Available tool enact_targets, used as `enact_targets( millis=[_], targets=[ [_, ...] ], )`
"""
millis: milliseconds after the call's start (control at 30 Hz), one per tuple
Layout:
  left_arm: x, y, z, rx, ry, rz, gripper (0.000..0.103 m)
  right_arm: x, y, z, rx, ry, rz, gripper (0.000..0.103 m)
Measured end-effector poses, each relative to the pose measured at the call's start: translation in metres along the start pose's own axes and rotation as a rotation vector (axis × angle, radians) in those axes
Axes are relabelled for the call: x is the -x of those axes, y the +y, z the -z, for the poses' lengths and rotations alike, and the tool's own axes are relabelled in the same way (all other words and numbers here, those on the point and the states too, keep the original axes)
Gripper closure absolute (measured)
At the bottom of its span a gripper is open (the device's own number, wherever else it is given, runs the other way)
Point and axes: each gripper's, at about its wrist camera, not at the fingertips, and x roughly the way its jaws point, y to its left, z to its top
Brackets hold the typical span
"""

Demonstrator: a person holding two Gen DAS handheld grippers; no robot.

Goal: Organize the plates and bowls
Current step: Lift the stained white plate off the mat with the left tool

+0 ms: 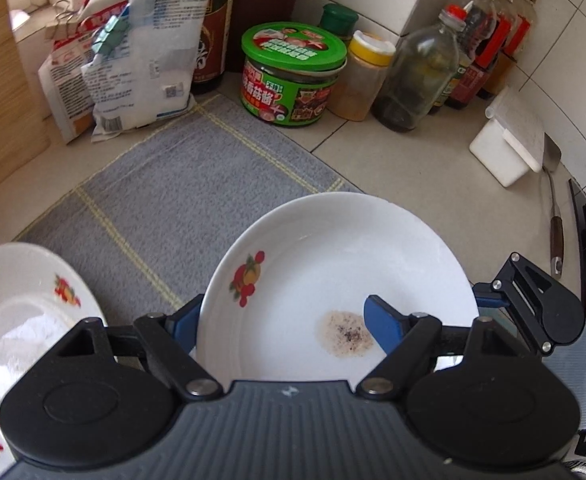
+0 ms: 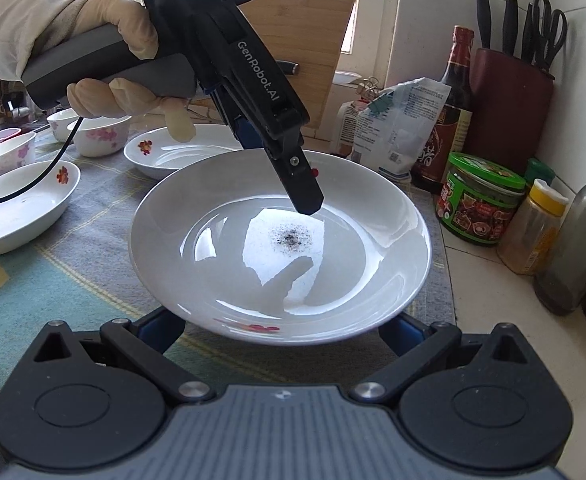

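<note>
Two claws shared one plate [image 2: 279,240]: your right claw [image 2: 281,328] cradled its near rim, fingers spread beneath, though whether they pinched it I could not tell. Your left claw [image 1: 289,320] pinched the far rim, one finger inside by the speckled residue [image 1: 345,334]. You needed to keep it level over the grey mat [image 1: 197,176]. Beyond waited another plate [image 2: 177,152] and bowls [image 2: 99,132].

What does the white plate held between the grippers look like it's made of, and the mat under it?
Plate: probably glazed ceramic or porcelain; glossy white, sharp window reflections, printed fruit decal on the rim. Melamine can't be ruled out.
Mat: woven fabric, matte grey with thin yellow stripes; a soft, fuzzy weave shows.
</note>
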Motion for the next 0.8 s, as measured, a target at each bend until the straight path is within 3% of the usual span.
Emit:
enact_targets(
  millis=[800],
  targets=[
    [-0.047, 0.008, -0.040, -0.039, 0.020, 0.012, 0.021, -0.026, -0.033, -0.003, -0.063, 0.051, 0.044, 0.000]
  ],
)
